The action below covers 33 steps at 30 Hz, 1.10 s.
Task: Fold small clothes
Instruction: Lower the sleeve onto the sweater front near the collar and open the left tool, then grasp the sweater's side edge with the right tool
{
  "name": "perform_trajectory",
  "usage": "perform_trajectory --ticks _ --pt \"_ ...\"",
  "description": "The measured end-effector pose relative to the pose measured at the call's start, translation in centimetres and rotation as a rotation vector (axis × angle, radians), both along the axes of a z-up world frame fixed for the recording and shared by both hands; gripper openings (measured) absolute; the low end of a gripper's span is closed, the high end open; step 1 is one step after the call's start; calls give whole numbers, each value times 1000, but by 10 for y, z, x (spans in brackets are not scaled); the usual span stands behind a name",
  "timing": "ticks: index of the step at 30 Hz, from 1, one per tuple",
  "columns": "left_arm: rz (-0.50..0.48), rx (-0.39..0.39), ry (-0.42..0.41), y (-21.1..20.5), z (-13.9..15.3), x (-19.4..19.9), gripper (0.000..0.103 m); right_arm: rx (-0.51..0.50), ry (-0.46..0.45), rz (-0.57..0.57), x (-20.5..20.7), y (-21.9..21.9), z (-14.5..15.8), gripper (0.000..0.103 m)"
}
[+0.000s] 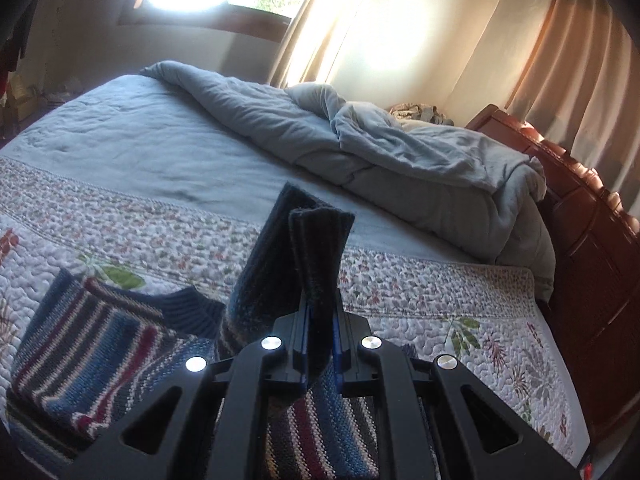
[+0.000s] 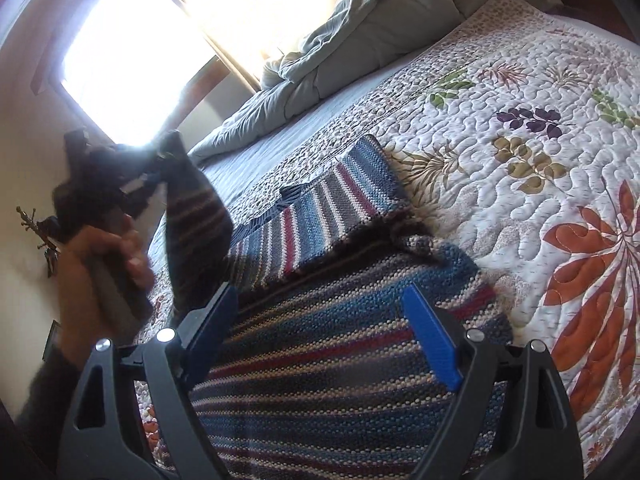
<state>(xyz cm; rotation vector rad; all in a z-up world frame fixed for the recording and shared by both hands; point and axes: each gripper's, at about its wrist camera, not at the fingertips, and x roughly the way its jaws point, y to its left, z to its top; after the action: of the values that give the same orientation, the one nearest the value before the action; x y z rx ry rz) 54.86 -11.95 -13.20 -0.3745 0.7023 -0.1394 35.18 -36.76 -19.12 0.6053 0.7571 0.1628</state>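
The left gripper [image 1: 318,332] is clamped on the lifted sleeve [image 1: 316,248] of the striped blue, grey and maroon knitted sweater [image 2: 320,360], which lies on the floral quilted bedspread [image 2: 520,160]. Risk: thick knit may slip out or drag the body askew. The right gripper [image 2: 320,336] hangs wide open above it, empty, so nothing pins the cloth.

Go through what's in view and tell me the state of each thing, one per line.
Left hand-held gripper: shut on the sleeve.
Right hand-held gripper: open, over the sweater, holding nothing.
Blue, red and grey striped knit sweater: flat on the quilt, one sleeve lifted.
Grey-blue duvet: rumpled.
White floral quilt: spread flat.
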Motion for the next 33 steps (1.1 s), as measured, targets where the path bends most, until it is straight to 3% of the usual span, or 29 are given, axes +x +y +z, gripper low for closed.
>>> perform_trajectory --ticks 5,12,14,15,16,18,24,26,30,33 --pt "-17 13 89 -24 -51 0 9 27 -2 -21 -3 -6 0 85" --pt "-72 18 174 -40 -81 -6 11 35 -3 -58 -3 -13 0 85" --pt "-94 8 190 -42 -80 -9 20 36 -4 -64 -3 -14 -1 85" --pt "-103 3 195 -42 -79 -10 32 37 -1 -66 -2 -14 -1 85" --pt "-113 -4 198 -40 -78 -13 51 38 2 -67 -2 -13 -2 85" --pt "-129 -25 175 -33 -70 -22 60 49 9 -63 -1 -11 -5 85" --pt "-165 -125 163 26 -55 -72 74 67 10 -67 1 -2 -11 85" --pt "-168 -158 132 58 -54 -106 78 92 21 -59 5 3 -17 85" --pt "-131 -157 73 108 -64 -172 85 211 57 -3 15 17 -31 85" --pt "-128 -144 67 129 -84 -206 85 185 57 47 23 37 -31 85"
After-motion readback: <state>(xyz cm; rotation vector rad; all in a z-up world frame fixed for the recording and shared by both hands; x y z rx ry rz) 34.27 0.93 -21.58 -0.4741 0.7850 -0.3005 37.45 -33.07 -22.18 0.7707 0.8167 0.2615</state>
